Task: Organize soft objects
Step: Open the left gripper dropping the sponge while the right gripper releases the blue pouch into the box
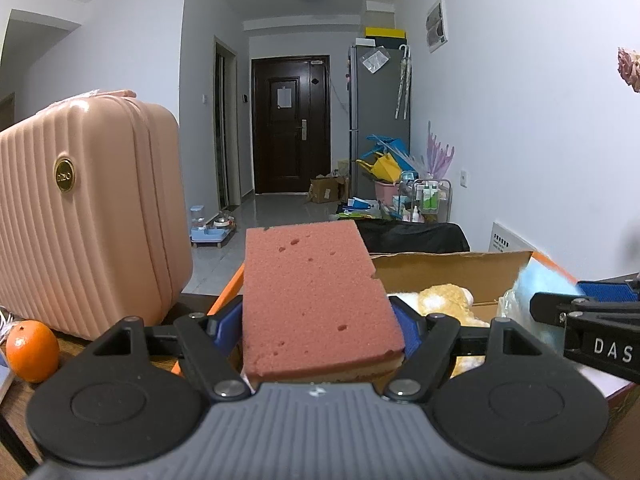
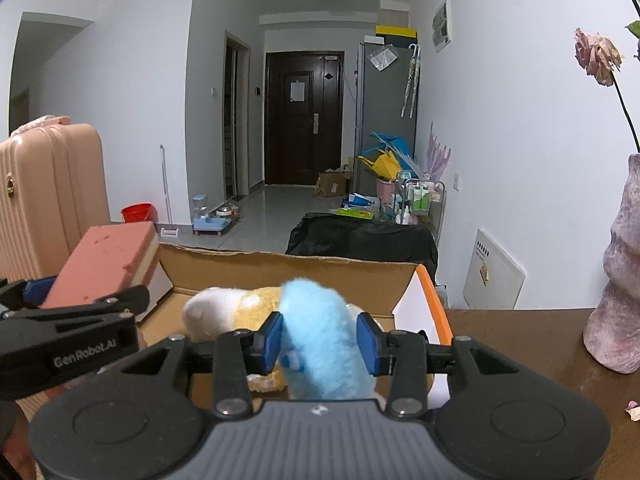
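My left gripper (image 1: 318, 328) is shut on a pink sponge (image 1: 316, 300) with a yellow underside, held level over the left end of an open cardboard box (image 1: 452, 270). The sponge also shows in the right wrist view (image 2: 108, 266). My right gripper (image 2: 320, 342) is shut on a fluffy light-blue plush toy (image 2: 320, 340), held over the same box (image 2: 288, 272). A yellow and white plush toy (image 2: 236, 308) lies inside the box; it also shows in the left wrist view (image 1: 444, 300). The right gripper appears at the right edge of the left wrist view (image 1: 580, 316).
A ribbed pink suitcase (image 1: 80, 216) stands on the wooden table at the left with an orange (image 1: 32, 350) beside it. A purple vase (image 2: 618, 280) with a dried rose stands at the right on the table (image 2: 520, 344). A black-covered object (image 2: 360, 240) lies behind the box.
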The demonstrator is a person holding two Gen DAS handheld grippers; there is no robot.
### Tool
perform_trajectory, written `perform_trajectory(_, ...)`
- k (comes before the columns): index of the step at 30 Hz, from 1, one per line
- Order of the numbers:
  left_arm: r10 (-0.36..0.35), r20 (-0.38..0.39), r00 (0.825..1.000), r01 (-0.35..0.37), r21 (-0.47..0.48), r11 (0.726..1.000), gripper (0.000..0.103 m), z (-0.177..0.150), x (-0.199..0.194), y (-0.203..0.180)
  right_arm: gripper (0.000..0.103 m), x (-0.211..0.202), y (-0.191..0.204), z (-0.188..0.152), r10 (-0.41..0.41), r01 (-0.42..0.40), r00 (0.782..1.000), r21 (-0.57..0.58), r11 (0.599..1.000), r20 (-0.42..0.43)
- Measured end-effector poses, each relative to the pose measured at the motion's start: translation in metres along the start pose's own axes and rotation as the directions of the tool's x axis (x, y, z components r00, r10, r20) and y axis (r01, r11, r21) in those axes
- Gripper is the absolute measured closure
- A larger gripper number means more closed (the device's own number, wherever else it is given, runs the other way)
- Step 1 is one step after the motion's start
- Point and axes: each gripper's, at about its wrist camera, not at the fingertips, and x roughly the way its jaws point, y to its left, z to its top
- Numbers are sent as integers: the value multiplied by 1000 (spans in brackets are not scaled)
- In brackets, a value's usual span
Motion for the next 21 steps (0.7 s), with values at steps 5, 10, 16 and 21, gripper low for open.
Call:
perform_trajectory(5,10,15,1000,-10,-18,1000,3,-1,-5,1,43,0,-2,-1,-13,13,1000,9,1000,0)
perform_trajectory(10,71,31,997,-69,-69,995,0,0,-7,7,4,-4,-6,-1,-47,46,998,34,998,29)
perform_trajectory(16,91,23,996,-89,-91,992,0,1,-6,13,0,-3,-8,0,-59,57,998,40,998,34)
perform_trajectory(21,96,31,995,-94,-77,993,0,0,-8,11,0,-5,-7,-2,-66,64,997,37,997,45)
